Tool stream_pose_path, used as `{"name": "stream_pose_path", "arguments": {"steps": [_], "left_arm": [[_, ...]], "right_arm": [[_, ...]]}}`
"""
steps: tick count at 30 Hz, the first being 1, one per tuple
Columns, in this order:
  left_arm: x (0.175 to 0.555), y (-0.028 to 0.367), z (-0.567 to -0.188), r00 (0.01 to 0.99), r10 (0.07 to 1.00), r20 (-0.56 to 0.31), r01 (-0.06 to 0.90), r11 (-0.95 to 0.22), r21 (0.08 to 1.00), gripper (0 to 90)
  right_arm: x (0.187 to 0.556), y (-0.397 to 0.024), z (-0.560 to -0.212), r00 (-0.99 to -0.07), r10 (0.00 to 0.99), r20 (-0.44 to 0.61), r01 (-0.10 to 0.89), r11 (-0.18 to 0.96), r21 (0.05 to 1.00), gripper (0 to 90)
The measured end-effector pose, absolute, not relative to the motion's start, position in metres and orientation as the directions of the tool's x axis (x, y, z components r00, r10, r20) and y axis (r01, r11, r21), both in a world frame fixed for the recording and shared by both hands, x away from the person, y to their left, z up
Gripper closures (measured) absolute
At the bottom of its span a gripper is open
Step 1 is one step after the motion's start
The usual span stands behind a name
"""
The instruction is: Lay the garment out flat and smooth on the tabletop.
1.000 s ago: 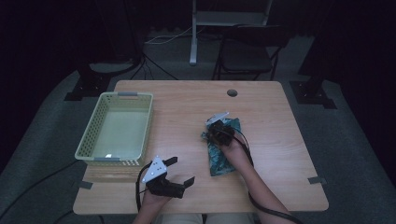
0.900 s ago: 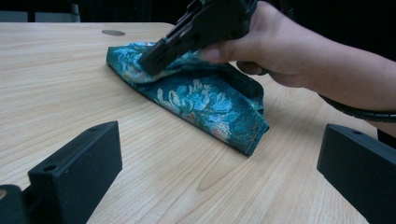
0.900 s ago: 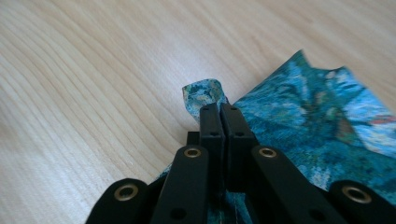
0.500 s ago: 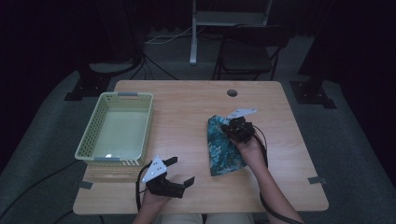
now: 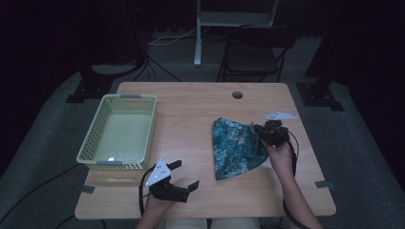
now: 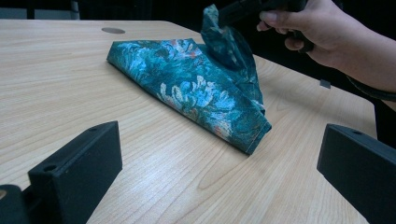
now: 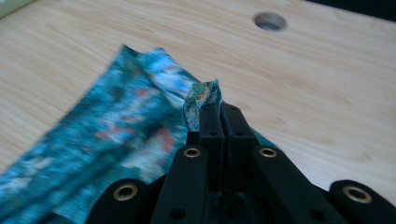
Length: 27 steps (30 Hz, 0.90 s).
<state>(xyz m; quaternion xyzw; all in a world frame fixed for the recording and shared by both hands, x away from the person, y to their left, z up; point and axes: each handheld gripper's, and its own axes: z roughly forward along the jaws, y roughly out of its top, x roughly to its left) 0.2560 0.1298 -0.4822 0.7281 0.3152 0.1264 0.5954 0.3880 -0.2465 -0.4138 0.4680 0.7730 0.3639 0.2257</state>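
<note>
A teal flower-patterned cloth (image 5: pixel 236 147) lies folded on the right half of the wooden table (image 5: pixel 191 105). My right gripper (image 5: pixel 260 129) is shut on the cloth's right corner and holds that corner lifted off the table; the pinched tip of the cloth (image 7: pixel 203 100) sticks up between the closed jaws. The cloth (image 6: pixel 196 88) spreads flat in the left gripper view, with its far corner drawn up by the right gripper (image 6: pixel 233 11). My left gripper (image 5: pixel 184 174) rests near the table's front edge, left of the cloth, its jaws wide apart and empty.
A pale green perforated basket (image 5: pixel 120 133) stands on the left side of the table. A round cable hole (image 5: pixel 237 94) is at the table's back. A chair (image 5: pixel 253 50) and stand legs are behind the table in the dark.
My right gripper has moved to the right with the cloth corner, spreading the bunched cloth out wider. The left gripper has stayed where it was.
</note>
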Motion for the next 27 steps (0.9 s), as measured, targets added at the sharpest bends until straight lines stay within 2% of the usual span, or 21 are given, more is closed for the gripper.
{"name": "stream_pose_path", "arguments": {"steps": [12,19,23,27], "left_arm": [[0.256,0.130,-0.482,0.768,0.611,-0.190,0.309,-0.095,0.946,0.5],[0.256,0.130,-0.482,0.767,0.612,-0.191,0.310,-0.093,0.946,0.5],[0.256,0.130,-0.482,0.766,0.613,-0.195,0.314,-0.092,0.945,0.5],[0.256,0.130,-0.482,0.765,0.614,-0.195,0.314,-0.091,0.945,0.5]], "right_arm": [[0.382,-0.301,-0.427,-0.297,0.955,0.012,0.631,0.187,0.753,77.3],[0.372,-0.321,-0.431,-0.256,0.966,0.019,0.640,0.155,0.752,69.9],[0.363,-0.335,-0.436,-0.206,0.976,0.065,0.637,0.083,0.766,50.2],[0.353,-0.347,-0.442,-0.167,0.980,0.110,0.643,0.024,0.765,40.0]]}}
